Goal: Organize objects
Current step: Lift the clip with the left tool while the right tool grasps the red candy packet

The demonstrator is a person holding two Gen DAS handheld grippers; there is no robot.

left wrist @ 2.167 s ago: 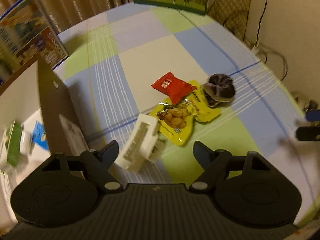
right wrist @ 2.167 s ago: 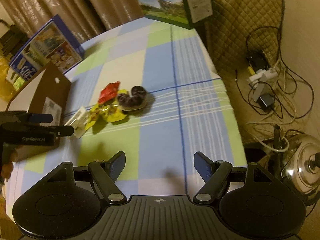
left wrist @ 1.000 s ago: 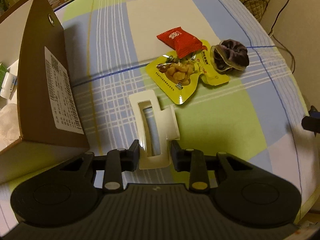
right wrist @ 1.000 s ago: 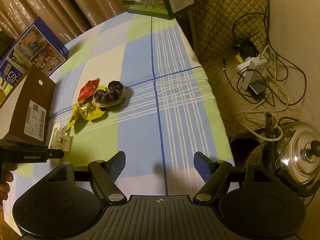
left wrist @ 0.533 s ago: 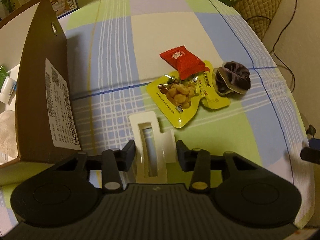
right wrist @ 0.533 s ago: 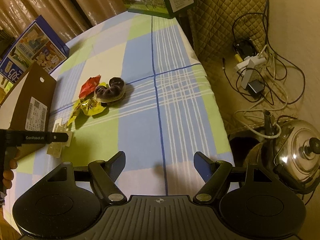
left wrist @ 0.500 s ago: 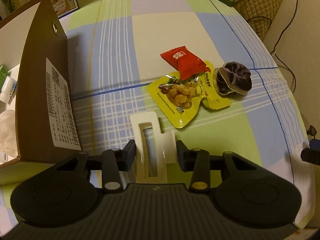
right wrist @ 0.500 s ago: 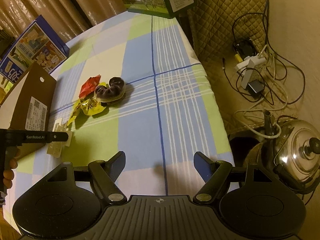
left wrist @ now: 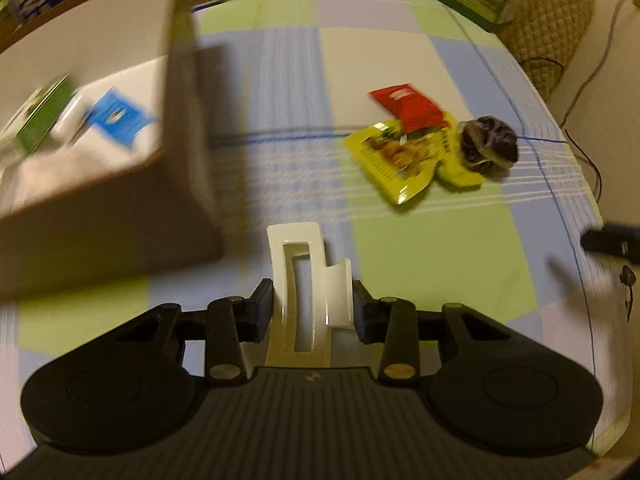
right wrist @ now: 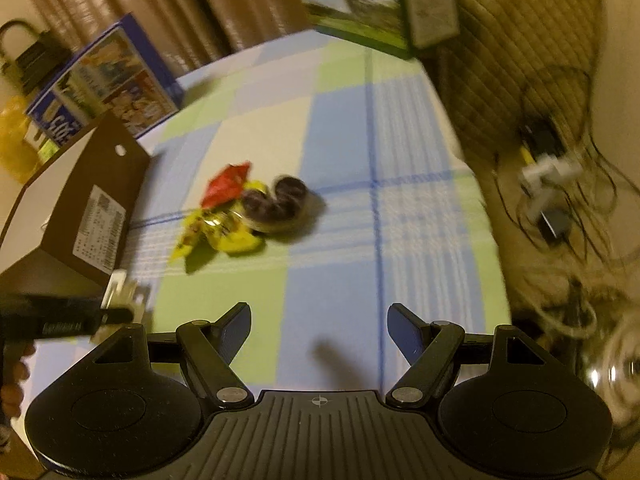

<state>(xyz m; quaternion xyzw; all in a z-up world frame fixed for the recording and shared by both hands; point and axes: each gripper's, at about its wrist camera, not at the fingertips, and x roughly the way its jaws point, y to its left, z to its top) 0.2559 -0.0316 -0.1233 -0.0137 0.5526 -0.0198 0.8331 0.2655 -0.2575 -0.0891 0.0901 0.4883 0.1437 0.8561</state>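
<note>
Left tongs (left wrist: 313,312) around one clip (left wrist: 306,286)

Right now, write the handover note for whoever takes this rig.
Left gripper: shut on the white hair clip, beside the cardboard box.
Right gripper: open, empty, above the tablecloth.
On the cloth: red packet, yellow snack bag, dark scrunchie, overlapping in one pile.
Done: the box already holds some items.
Left: box the clip, probably then the pile.
</note>
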